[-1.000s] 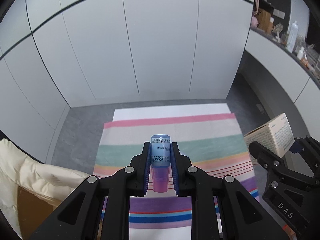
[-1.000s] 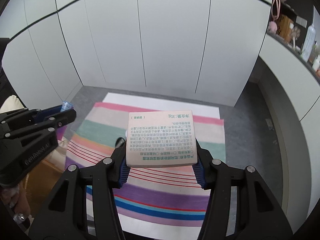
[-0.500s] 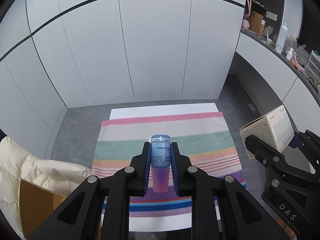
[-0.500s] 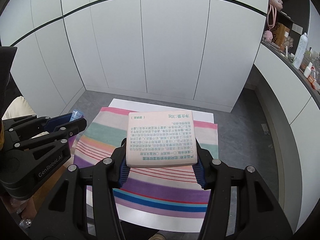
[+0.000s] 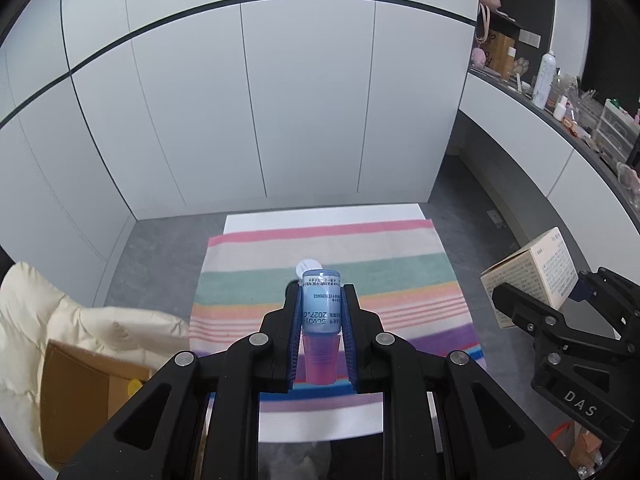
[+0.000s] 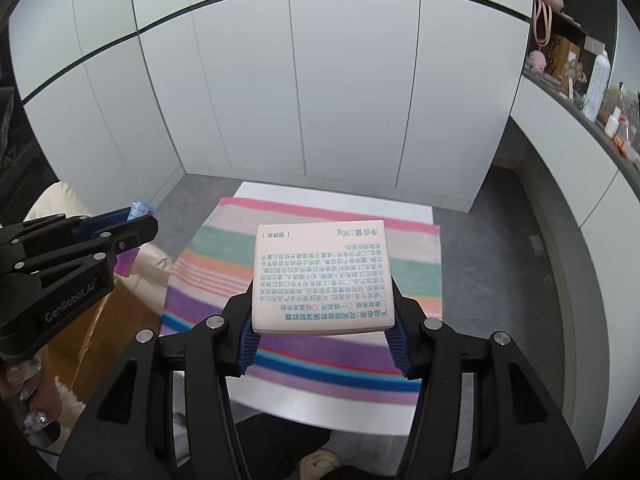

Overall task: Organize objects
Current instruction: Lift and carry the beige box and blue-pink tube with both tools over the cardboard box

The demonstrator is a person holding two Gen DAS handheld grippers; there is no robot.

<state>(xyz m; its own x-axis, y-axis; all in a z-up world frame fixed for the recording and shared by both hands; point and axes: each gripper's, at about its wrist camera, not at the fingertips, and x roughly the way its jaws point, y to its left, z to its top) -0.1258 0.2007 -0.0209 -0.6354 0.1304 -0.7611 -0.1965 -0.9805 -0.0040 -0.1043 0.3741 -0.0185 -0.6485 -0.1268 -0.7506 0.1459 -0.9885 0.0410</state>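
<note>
My left gripper is shut on a small blue bottle with a pink cap, held high above the striped cloth. My right gripper is shut on a pale pink printed box, also held high above the cloth. The box shows in the left wrist view, at the right, with the right gripper on it. The left gripper and the bottle's tip show at the left of the right wrist view. A small white round cap lies on the cloth behind the bottle.
The cloth covers a white table standing on a grey floor before white cabinet doors. A cream padded jacket and a cardboard box are at the left. A cluttered dark counter runs along the right.
Both grippers have risen with their loads; the table and cloth look smaller and farther below. The white cap on the cloth has come into view behind the bottle.
</note>
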